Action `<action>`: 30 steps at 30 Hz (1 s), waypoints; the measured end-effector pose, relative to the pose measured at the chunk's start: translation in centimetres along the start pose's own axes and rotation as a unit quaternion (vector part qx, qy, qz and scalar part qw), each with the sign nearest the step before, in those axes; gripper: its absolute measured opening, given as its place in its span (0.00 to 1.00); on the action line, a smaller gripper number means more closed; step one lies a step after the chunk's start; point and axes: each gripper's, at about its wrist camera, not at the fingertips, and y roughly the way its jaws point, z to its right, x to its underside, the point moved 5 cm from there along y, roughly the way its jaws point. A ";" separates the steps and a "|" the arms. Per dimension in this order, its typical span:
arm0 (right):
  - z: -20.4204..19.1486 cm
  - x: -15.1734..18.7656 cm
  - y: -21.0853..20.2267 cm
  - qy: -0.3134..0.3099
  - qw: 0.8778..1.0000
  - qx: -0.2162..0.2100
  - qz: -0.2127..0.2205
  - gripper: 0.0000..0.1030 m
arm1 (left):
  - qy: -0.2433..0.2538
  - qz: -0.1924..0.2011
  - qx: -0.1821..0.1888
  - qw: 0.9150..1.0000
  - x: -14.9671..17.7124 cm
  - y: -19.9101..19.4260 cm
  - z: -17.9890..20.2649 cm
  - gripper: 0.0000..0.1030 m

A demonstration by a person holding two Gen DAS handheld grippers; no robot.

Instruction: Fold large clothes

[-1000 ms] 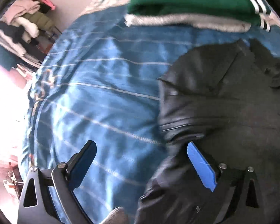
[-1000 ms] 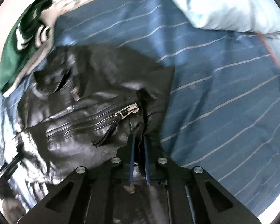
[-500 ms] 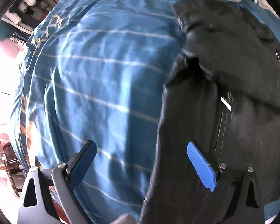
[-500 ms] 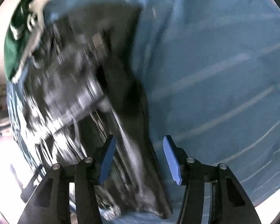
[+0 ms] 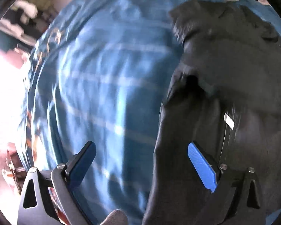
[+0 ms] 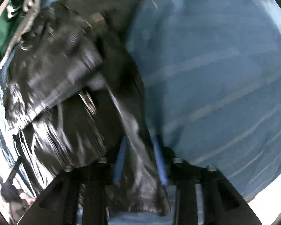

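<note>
On black jacket (image 5: 234,86): small unreadable white label (image 5: 229,120).

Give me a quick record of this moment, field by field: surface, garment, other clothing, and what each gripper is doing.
surface: blue striped bedspread
garment: black leather jacket, partly folded on the bedspread
other clothing: green garment beyond the jacket
left gripper: open, jacket edge between its fingers, not gripped
right gripper: fingers close around a jacket fold; the grip is blurred
</note>
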 end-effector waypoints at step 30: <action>2.6 -5.5 -1.0 -0.140 0.987 0.084 0.011 0.81 | -0.019 0.063 -0.197 0.978 -1.8 -3.4 3.3 1.00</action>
